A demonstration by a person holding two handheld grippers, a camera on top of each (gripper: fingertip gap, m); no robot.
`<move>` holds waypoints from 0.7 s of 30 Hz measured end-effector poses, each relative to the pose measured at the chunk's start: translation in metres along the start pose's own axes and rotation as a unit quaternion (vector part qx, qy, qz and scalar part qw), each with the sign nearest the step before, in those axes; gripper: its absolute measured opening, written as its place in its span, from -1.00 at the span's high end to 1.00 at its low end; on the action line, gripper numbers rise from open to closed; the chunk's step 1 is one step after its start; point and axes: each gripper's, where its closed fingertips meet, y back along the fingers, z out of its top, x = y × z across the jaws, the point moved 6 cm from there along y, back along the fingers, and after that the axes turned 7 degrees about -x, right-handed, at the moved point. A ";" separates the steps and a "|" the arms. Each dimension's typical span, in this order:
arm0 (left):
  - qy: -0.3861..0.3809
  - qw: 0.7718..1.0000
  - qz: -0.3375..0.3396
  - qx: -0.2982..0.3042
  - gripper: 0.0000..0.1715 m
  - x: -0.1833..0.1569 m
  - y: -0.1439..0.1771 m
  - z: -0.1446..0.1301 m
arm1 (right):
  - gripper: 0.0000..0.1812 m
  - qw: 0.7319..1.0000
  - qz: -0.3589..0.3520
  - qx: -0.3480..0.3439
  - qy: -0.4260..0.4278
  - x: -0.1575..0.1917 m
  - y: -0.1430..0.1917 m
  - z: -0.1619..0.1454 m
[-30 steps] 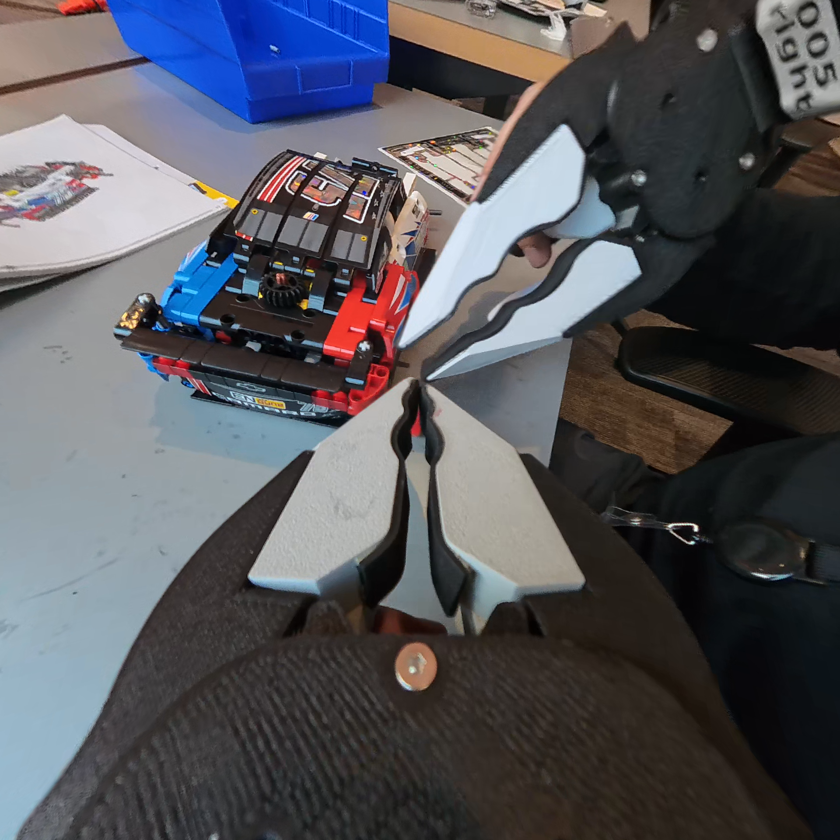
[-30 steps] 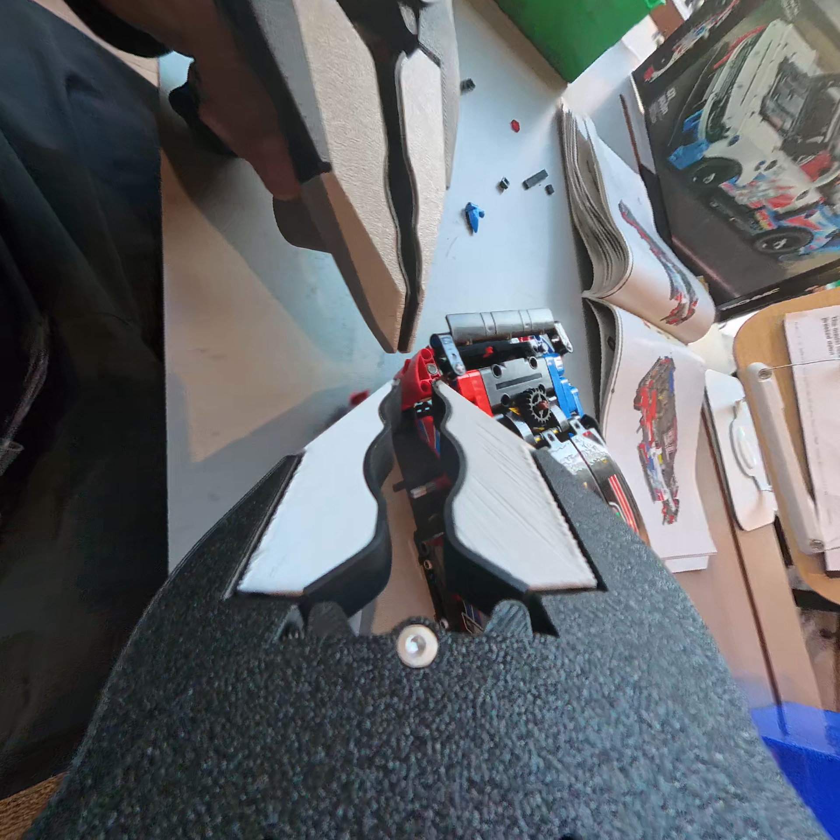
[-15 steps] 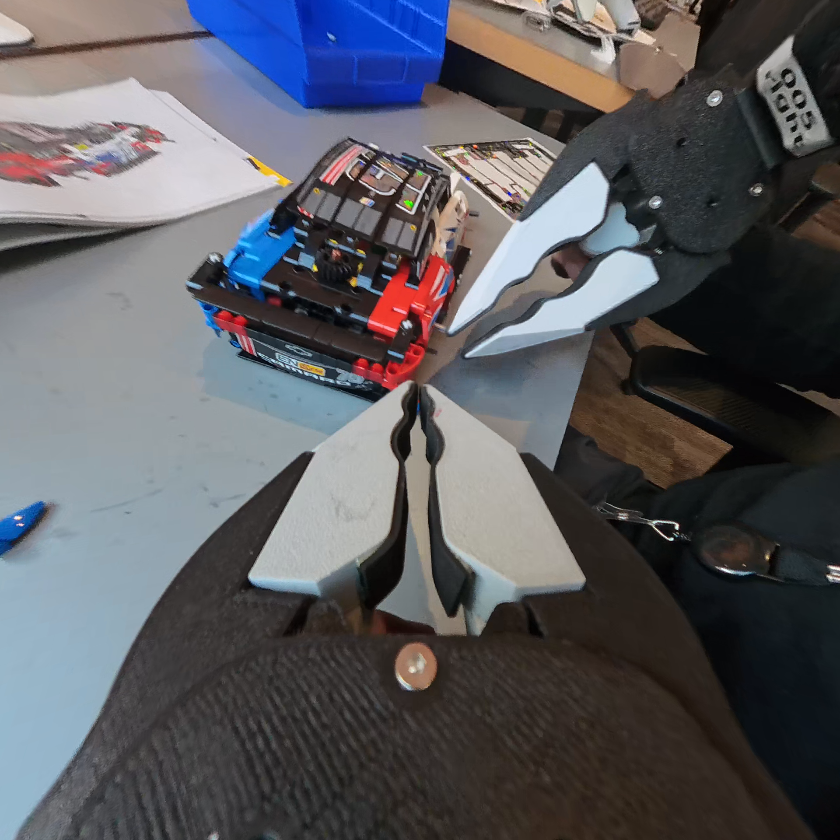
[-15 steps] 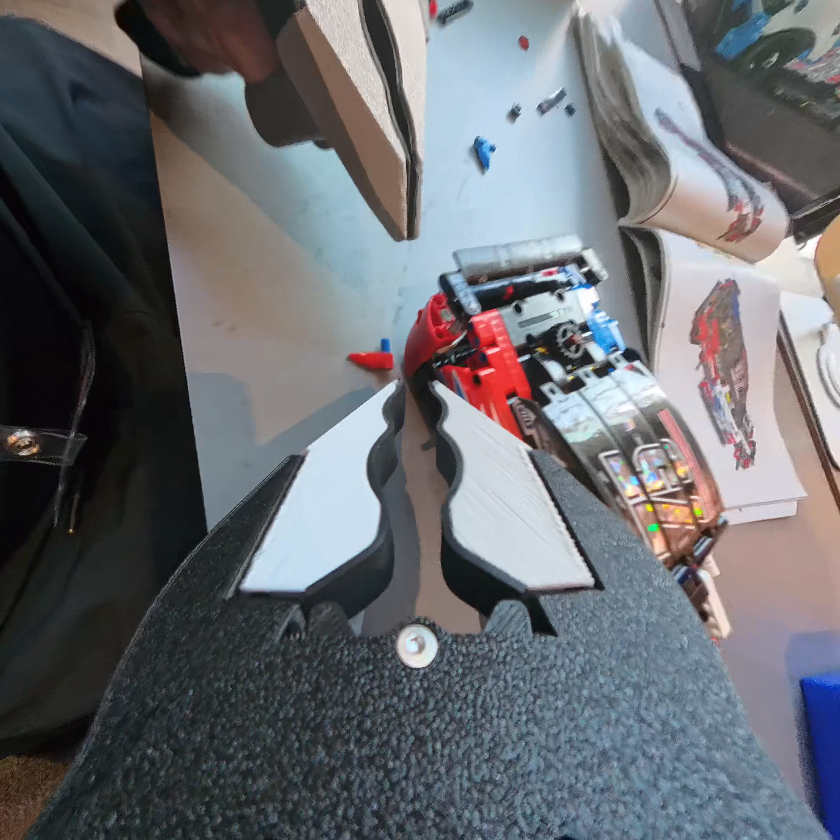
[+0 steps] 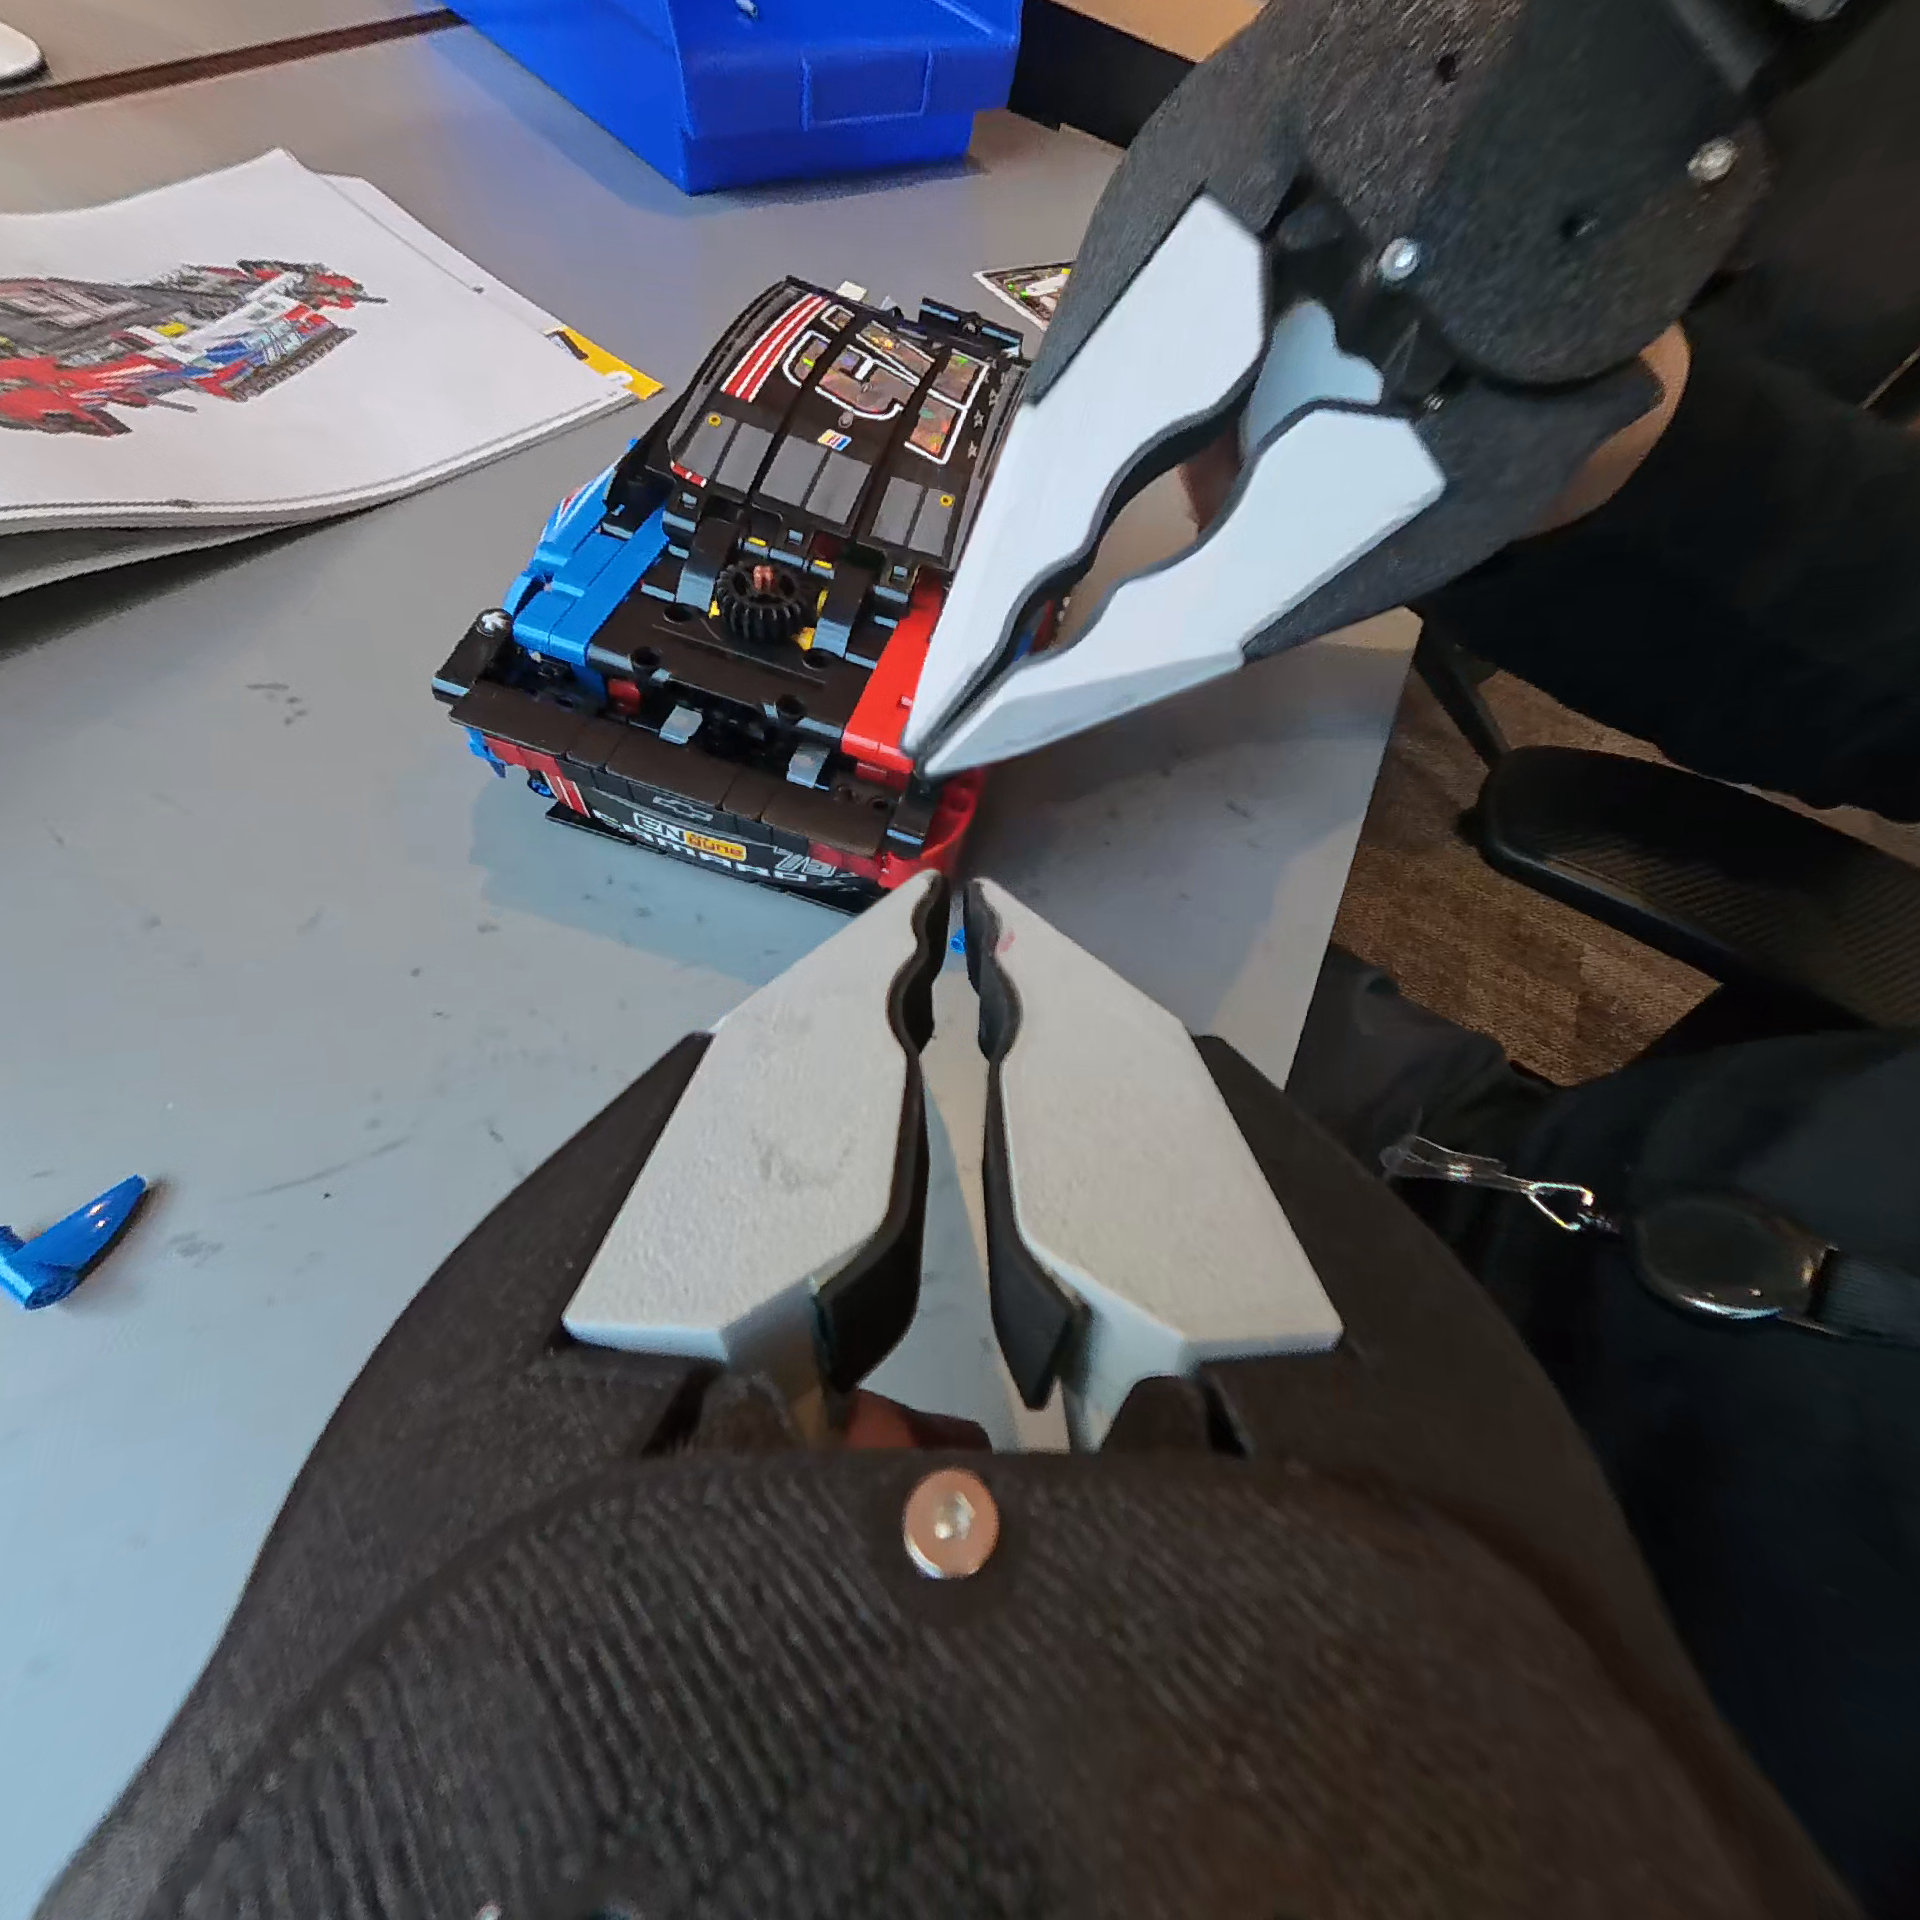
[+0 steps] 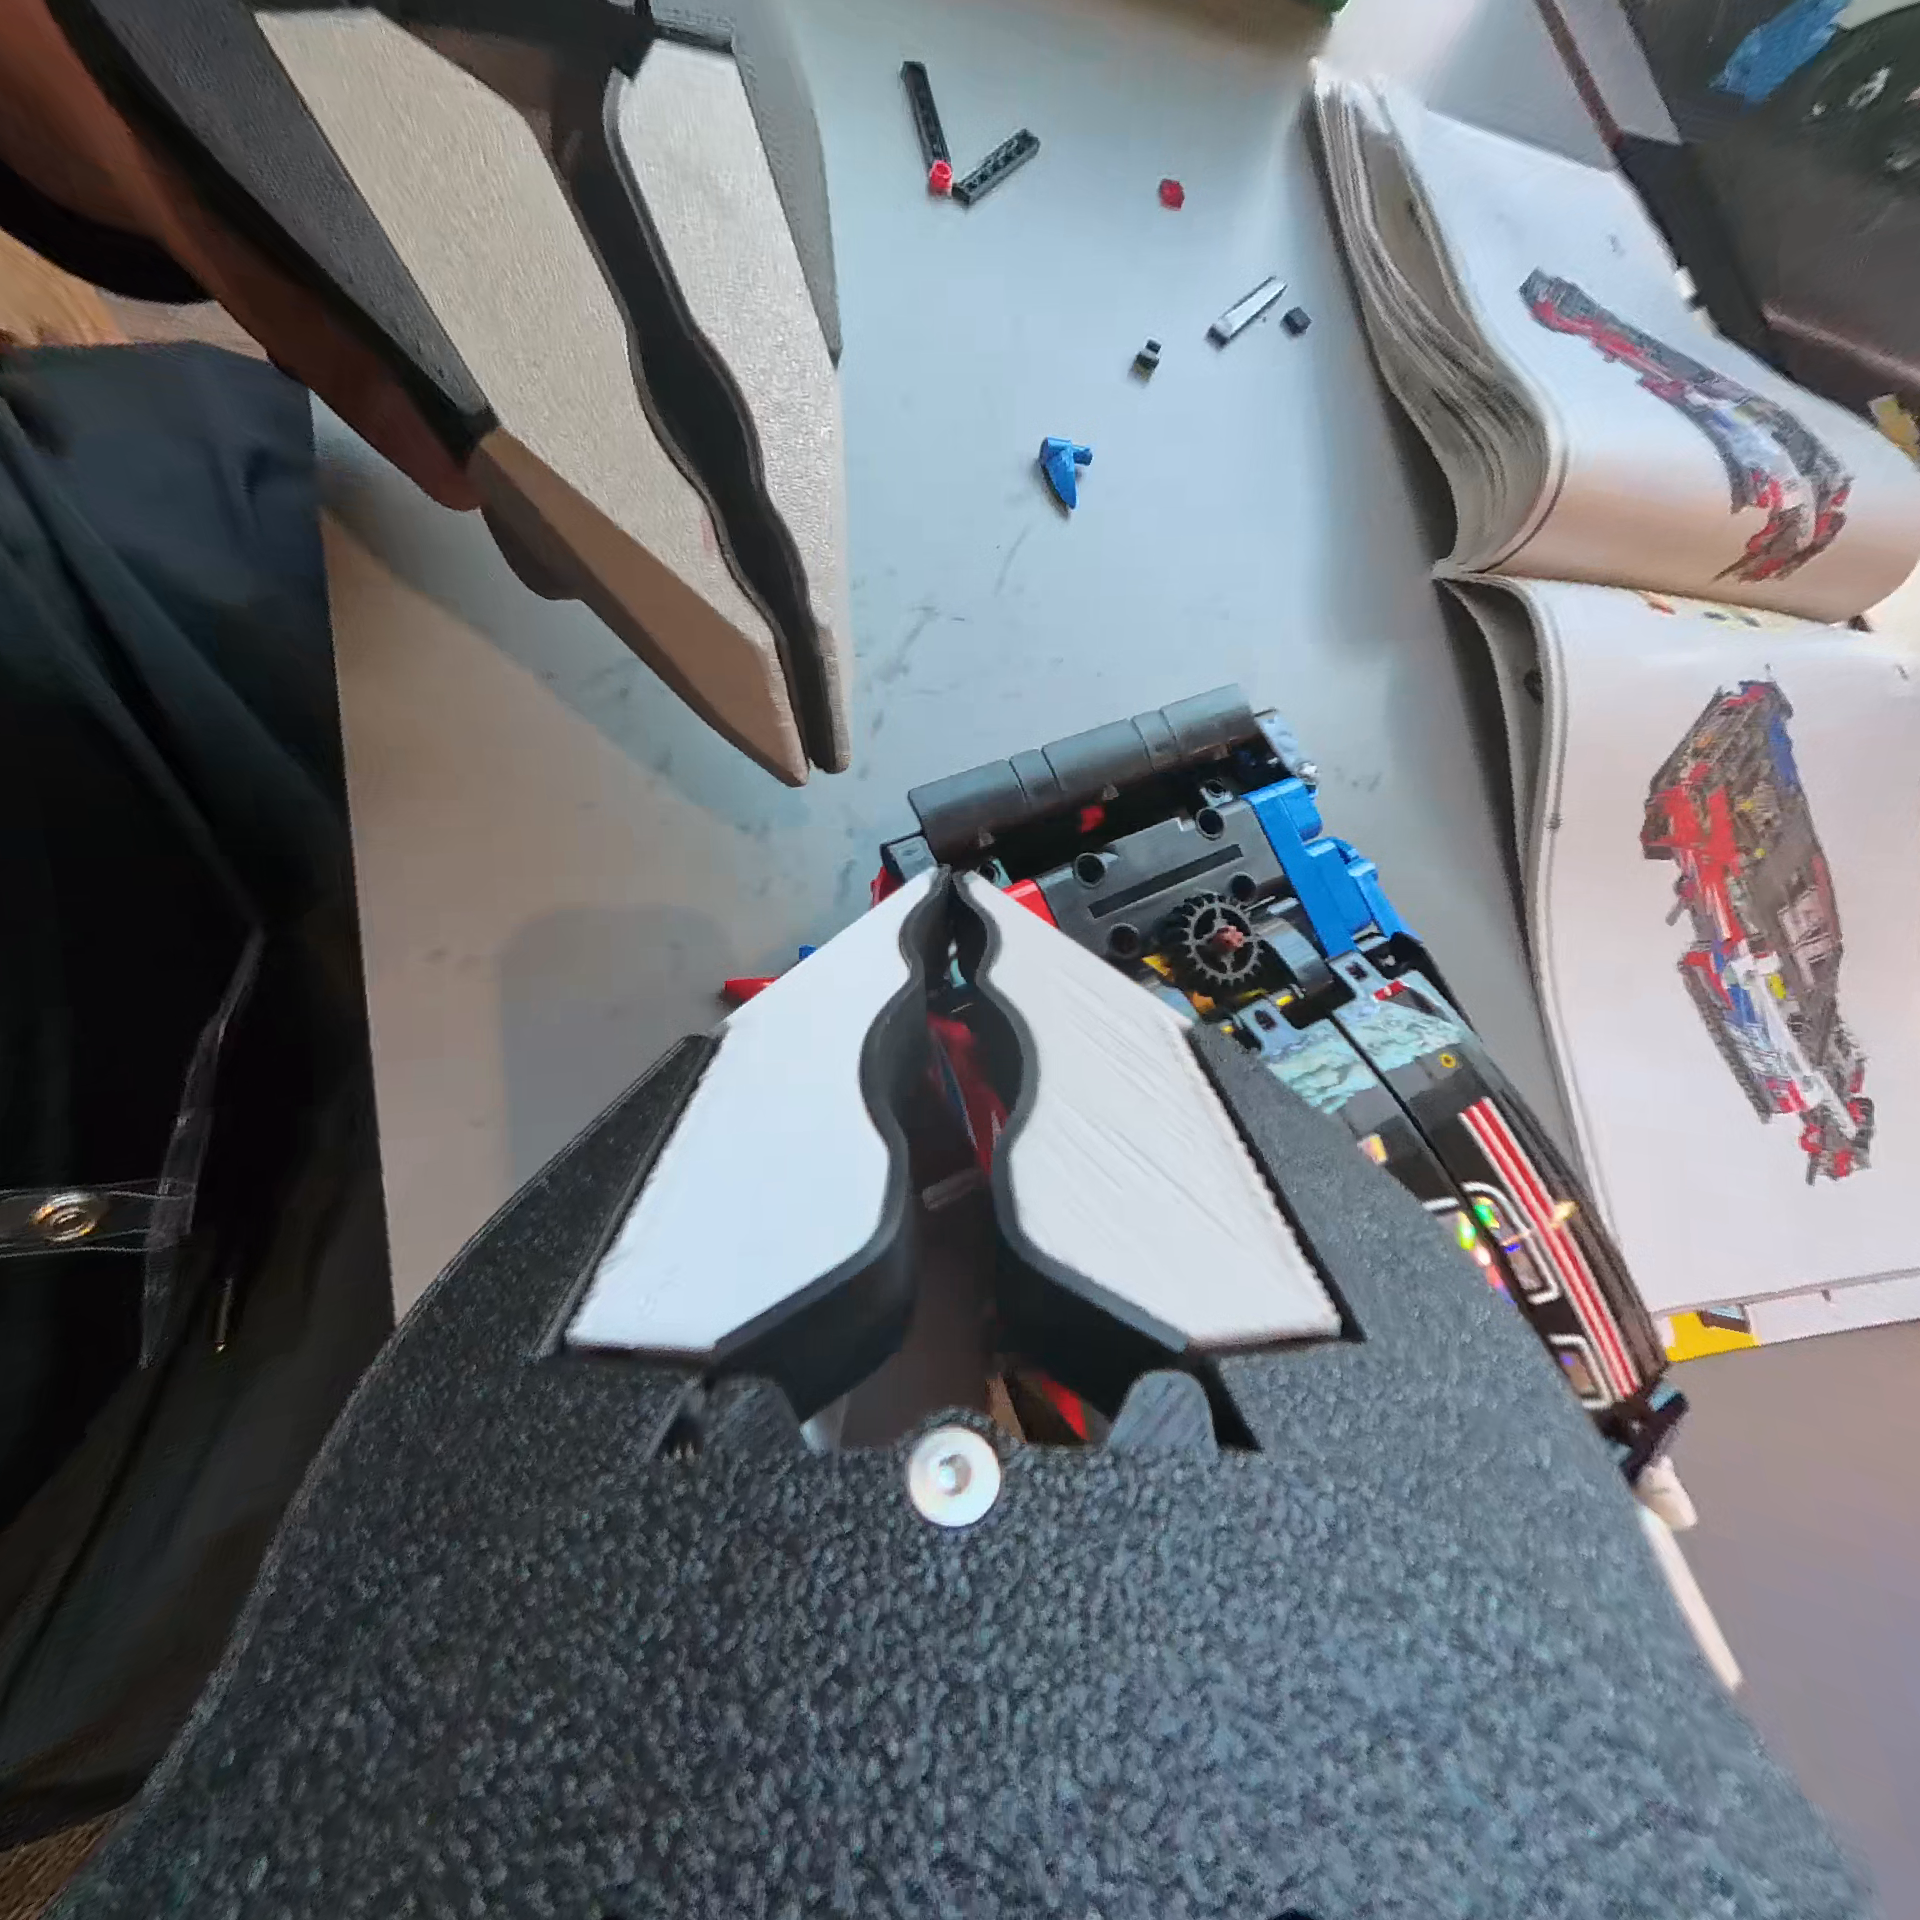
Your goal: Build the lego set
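The lego car (image 5: 790, 540), black with a blue and a red rear corner, sits on the grey table (image 5: 260, 935) near its right edge. My right gripper (image 5: 920, 758) is shut, its tips touching the car's red rear corner; it also shows in the right wrist view (image 6: 951, 883), over the car (image 6: 1174, 852). My left gripper (image 5: 951, 899) is shut and empty, hovering just behind the car; it also shows in the right wrist view (image 6: 821, 764). A small red and blue piece (image 6: 748, 987) lies on the table beside the car's red corner.
An open instruction booklet (image 5: 260, 343) lies left of the car. A blue bin (image 5: 790, 83) stands behind it. A blue piece (image 5: 73, 1236) and several small loose parts (image 6: 987, 166) lie on the table. The table edge (image 5: 1351, 831) is close on the right, with a chair (image 5: 1662, 862) beyond. The tips of both grippers are at nearly the same place.
My right gripper has closed and moved down onto the car's red rear corner. My left gripper has stayed shut, just behind the car.
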 end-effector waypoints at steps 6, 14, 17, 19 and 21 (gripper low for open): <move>0.005 0.997 -0.025 0.068 0.82 -0.015 -0.015 -0.014 | 0.99 0.999 -0.025 -0.036 -0.015 -0.004 0.026 0.009; 0.003 0.991 -0.007 0.130 0.78 -0.027 -0.039 -0.031 | 0.97 0.999 -0.028 -0.014 -0.029 0.009 0.030 -0.018; -0.015 0.991 0.017 0.135 0.84 -0.024 -0.041 -0.031 | 0.97 0.999 -0.028 -0.023 -0.029 0.010 0.033 -0.016; -0.017 0.990 0.023 0.135 0.83 -0.025 -0.042 -0.031 | 0.97 0.999 -0.028 -0.026 -0.028 0.011 0.035 -0.016; -0.032 0.990 0.038 0.129 0.87 -0.025 -0.039 -0.030 | 0.97 0.999 -0.027 -0.026 -0.031 0.011 0.036 -0.017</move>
